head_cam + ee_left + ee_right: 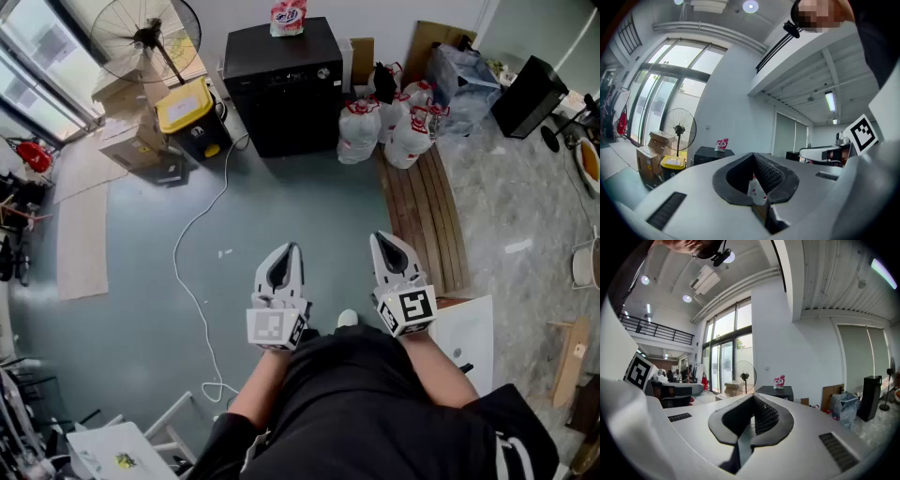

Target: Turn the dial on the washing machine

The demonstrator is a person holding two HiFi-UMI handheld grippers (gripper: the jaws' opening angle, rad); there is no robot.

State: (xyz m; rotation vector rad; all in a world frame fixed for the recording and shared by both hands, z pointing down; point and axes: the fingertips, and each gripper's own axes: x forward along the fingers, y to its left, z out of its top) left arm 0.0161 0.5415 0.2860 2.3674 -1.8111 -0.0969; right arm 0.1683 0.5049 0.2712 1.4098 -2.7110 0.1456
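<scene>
The black washing machine stands against the far wall, with a small pale dial near its top right corner and a pink pouch on its lid. Both grippers are held level at waist height, several steps short of it. My left gripper is shut with nothing in it, and so is my right gripper. The left gripper view shows the closed left gripper with the machine small and far off. In the right gripper view the right gripper points toward the machine.
A white cable snakes over the grey floor from the machine toward me. A yellow-lidded bin, cardboard boxes and a standing fan are left of the machine. White bags and a slatted wooden board lie to the right.
</scene>
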